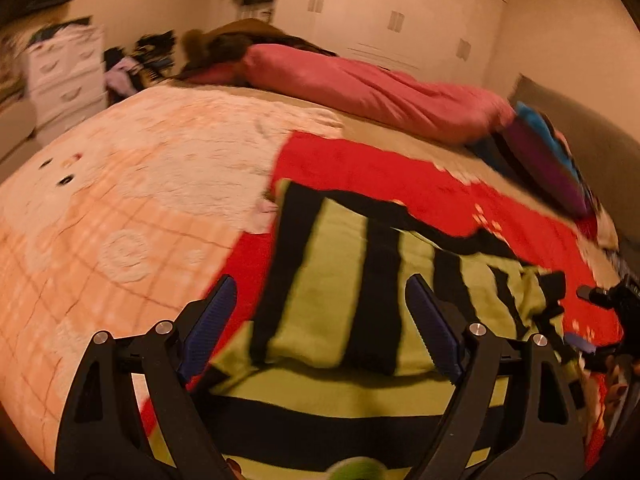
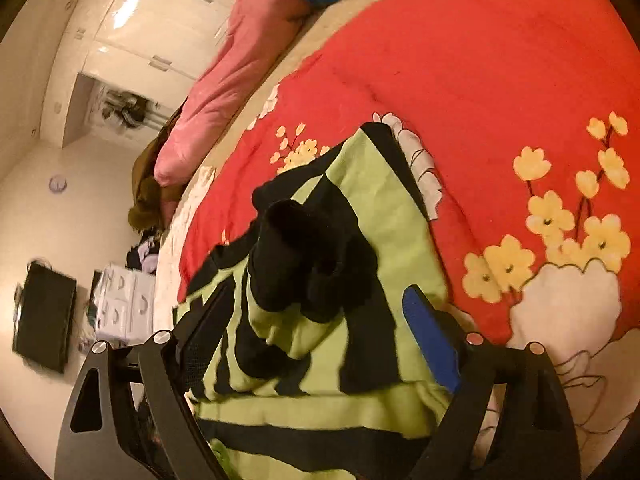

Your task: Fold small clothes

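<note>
Both our grippers, left and right, gape wide, holding nothing, over the fuzzy green-black striped top on a red floral blanket.

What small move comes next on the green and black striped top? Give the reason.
Probably lower the left gripper and close it on the near edge of the green and black striped top to fold it further. Both it and the right gripper are open and empty over the top, which lies partly folded on the red floral blanket, a black sleeve bunched on top.
</note>
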Motion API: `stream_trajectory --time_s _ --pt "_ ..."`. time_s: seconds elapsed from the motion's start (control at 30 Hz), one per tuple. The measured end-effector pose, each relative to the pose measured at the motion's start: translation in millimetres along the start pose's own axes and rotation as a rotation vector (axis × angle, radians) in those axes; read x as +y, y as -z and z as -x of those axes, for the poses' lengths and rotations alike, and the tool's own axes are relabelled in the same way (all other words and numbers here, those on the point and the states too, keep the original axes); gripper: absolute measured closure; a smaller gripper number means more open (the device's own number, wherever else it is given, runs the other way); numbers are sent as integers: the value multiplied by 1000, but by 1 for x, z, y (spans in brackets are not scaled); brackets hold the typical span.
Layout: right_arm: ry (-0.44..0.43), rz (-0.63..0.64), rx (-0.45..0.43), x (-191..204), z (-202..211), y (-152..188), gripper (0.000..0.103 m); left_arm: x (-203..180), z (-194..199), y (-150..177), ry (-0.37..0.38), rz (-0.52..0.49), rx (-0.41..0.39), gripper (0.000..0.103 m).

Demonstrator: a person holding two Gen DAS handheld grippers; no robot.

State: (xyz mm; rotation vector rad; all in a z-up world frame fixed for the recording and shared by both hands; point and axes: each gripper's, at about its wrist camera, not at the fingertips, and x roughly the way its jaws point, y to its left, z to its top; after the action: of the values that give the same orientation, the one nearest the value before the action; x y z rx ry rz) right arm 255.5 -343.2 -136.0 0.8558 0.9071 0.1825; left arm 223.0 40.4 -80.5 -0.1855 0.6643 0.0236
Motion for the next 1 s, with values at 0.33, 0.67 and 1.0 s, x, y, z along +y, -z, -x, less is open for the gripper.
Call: stream_trajectory --time_s 0.33,0.67,1.0 --pt "82 75 0 29 -28 -16 18 -54 -31 13 19 -237 34 24" --pt "37 98 49 16 -10 -25 88 -18 -62 20 29 -77 196 24" --pt "199 145 32 4 -16 -15 65 -22 -52 16 36 -94 163 24"
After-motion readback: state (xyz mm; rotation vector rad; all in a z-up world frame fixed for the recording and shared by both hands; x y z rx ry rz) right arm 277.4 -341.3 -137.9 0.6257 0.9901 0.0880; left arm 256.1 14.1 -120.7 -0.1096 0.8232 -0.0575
